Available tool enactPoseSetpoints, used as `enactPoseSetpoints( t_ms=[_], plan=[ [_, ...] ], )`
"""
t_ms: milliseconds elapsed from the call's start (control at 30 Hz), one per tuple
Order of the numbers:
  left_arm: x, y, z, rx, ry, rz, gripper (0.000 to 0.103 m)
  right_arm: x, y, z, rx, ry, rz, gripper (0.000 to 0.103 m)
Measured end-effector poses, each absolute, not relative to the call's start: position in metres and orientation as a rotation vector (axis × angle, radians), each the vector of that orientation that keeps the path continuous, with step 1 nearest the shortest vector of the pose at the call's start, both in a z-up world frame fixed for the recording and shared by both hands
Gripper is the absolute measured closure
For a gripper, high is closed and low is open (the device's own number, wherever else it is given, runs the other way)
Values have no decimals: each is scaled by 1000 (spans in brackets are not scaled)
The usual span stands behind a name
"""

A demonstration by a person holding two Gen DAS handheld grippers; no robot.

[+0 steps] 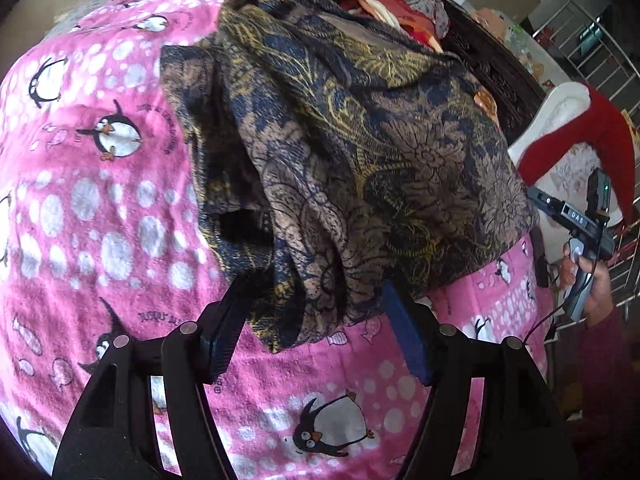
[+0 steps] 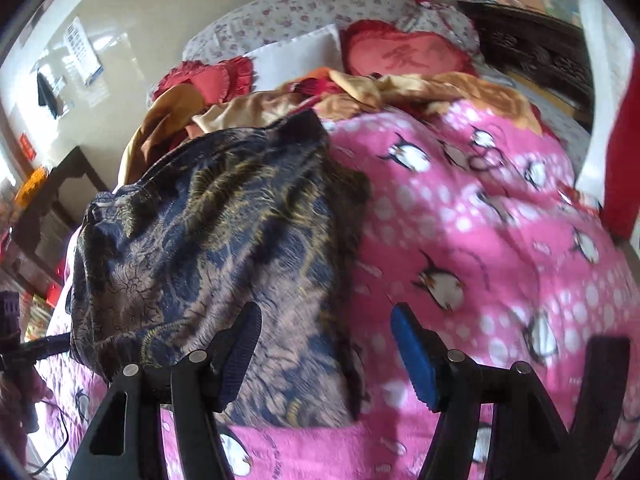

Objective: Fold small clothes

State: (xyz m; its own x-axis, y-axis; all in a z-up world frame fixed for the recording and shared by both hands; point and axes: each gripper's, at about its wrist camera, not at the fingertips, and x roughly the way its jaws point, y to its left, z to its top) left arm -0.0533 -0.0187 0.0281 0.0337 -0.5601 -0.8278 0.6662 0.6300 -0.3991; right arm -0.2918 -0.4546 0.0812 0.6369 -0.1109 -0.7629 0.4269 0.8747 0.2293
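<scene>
Dark patterned garment [image 1: 352, 152] on the pink penguin blanket [image 1: 100, 208]

The left gripper [image 1: 316, 320] stands parted, a hanging fold of the garment between its pads, unpinched. The right gripper [image 2: 326, 356] gapes likewise, above the garment's near edge, blanket beyond.

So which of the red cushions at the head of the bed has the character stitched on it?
The heart-shaped red cushion, right of the white pillow; the ruffled red cushion on the left looks plain.

Navy-and-tan floral garment [image 1: 360, 152] on pink penguin-print blanket [image 1: 100, 200].
</scene>
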Motion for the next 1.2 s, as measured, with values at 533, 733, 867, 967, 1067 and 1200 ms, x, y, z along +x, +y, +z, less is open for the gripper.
enactPoseSetpoints(
  t_ms=[533, 733, 867, 967, 1067, 1200],
  plan=[
    [-49, 40, 32, 56, 1195, -851, 102, -324, -442, 89, 437, 829, -232, 99],
    [-47, 48, 35, 13, 1186, -816, 103, -331, -448, 44, 492, 951, -288, 99],
    [-48, 38, 65, 49, 1107, -825, 101, -340, -457, 66, 497, 885, -374, 88],
    [-47, 20, 80, 66, 1043, -810, 72, -331, -458, 91, 482, 805, -358, 72],
    [-47, -3, 84, 71, 1008, -807, 52, -303, -449, 106, 445, 773, -313, 61],
    [-43, -38, 71, 143, 1007, -771, 52, -246, -419, 114, 374, 780, -196, 61]
  ],
)
